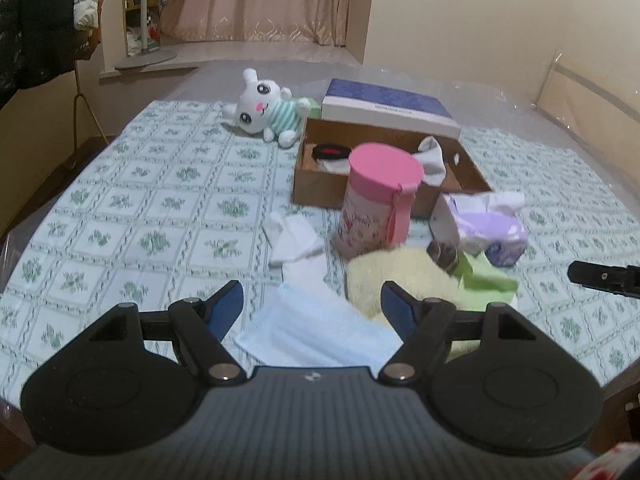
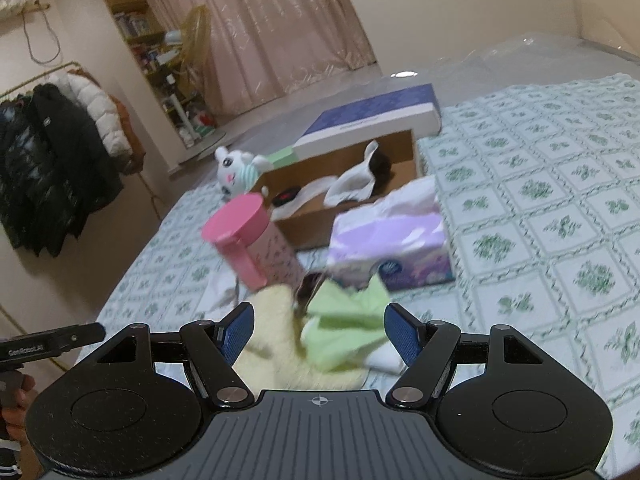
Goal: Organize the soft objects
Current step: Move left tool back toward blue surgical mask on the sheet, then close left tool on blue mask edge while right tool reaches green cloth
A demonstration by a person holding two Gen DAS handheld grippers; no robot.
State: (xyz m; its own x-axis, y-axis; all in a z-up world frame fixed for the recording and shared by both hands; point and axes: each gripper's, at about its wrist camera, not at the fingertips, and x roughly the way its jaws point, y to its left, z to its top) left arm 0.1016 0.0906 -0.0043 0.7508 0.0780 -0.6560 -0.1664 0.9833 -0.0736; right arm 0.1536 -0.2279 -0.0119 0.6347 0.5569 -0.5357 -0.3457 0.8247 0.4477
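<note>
- Our left gripper (image 1: 312,300) hangs with its jaws wide apart and empty over the pale blue cloth (image 1: 316,332), which lies on the near side of the cardboard box (image 1: 316,188), well apart from it.
- Our right gripper (image 2: 319,326) is likewise spread and holds nothing; the green cloth (image 2: 348,320) and the cream fleece (image 2: 272,336) sit between its fingers, also on the box's near side.
- We judge the step is picking up one cloth: we should come down square, pinch a raised fold instead of the flat bedspread (image 2: 540,208), and take one item only.
- The pink canister (image 2: 256,240) stands just before the box; we should lift clear of it.
- On the left gripper's side we read roughly "GenRobot.AI"; the tissue pack (image 2: 392,248) logo is too blurred.
</note>
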